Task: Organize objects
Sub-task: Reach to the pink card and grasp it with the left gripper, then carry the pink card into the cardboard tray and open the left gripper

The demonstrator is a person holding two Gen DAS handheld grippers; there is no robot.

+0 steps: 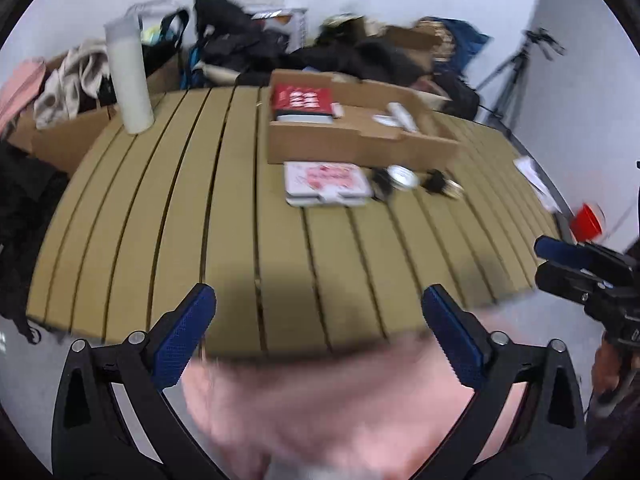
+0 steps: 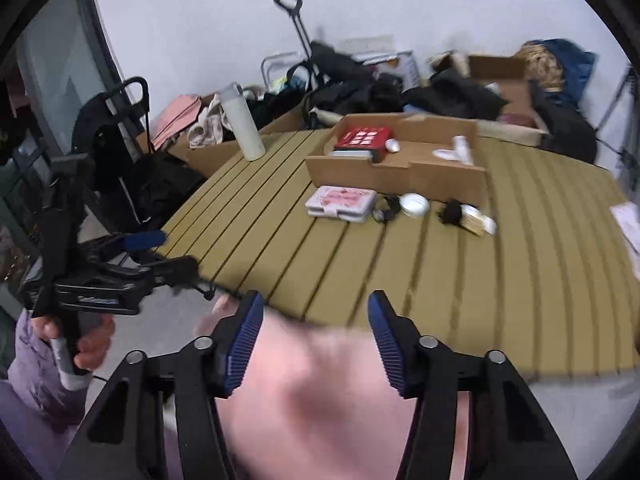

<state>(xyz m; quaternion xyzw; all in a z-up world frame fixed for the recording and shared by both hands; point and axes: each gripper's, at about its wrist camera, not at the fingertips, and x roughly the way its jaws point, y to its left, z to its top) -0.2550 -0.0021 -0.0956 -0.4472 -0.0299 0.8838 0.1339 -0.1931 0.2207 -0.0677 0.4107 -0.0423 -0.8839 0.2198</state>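
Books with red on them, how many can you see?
2. One red book lies inside the cardboard box. One white book with red print lies on the table just in front of that box. Others may hide underneath.

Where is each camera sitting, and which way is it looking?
Left wrist: on the left gripper, facing across the slatted table at the cardboard box; the right gripper shows at the right edge.
Right wrist: on the right gripper, facing the same box; the left gripper and hand show.
Shared: table, box, white bottle.
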